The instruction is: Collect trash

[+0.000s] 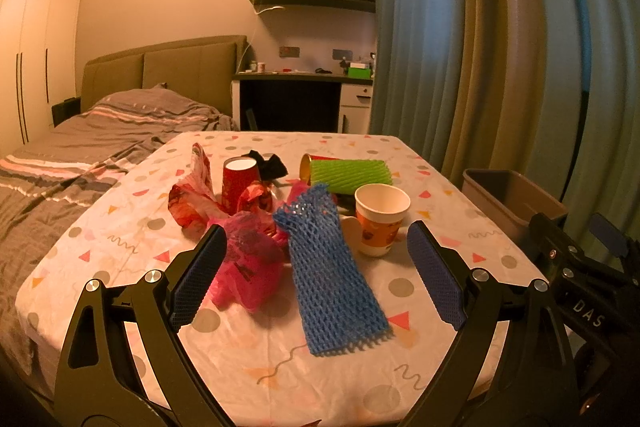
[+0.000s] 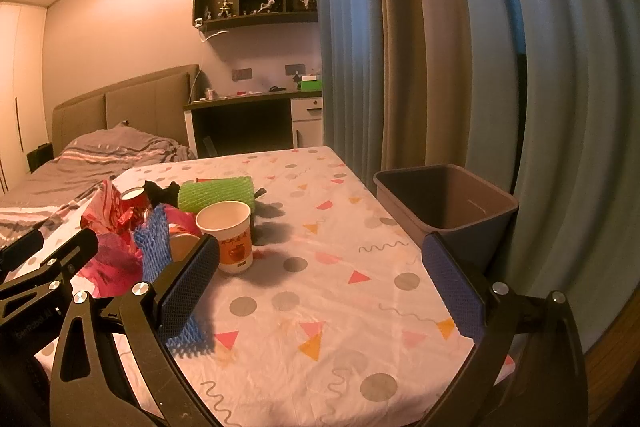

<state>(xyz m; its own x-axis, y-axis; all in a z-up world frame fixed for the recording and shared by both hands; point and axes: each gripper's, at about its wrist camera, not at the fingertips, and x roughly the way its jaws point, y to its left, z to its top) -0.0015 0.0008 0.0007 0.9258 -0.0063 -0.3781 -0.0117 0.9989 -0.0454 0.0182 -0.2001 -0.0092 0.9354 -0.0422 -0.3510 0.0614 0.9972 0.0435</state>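
Trash lies on a table with a patterned cloth [image 1: 440,307]. A blue foam net [image 1: 332,275] lies between the fingers of my open left gripper [image 1: 316,267], with a crumpled pink bag [image 1: 252,267] beside the left finger. Behind stand an orange paper cup [image 1: 380,219], a red cup [image 1: 238,183], a green foam net [image 1: 350,175] and red wrappers [image 1: 192,199]. My right gripper [image 2: 320,287] is open over bare cloth [image 2: 328,307], right of the orange paper cup [image 2: 230,235] and the blue foam net [image 2: 154,247]. A grey bin [image 2: 452,203] stands off the table's right edge.
A black scrap [image 1: 268,163] lies behind the red cup. The grey bin [image 1: 512,199] sits against the curtains [image 1: 500,47]. A bed [image 1: 80,147] lies left of the table, with a desk [image 1: 296,95] beyond. The right gripper's body [image 1: 580,267] shows at the right edge.
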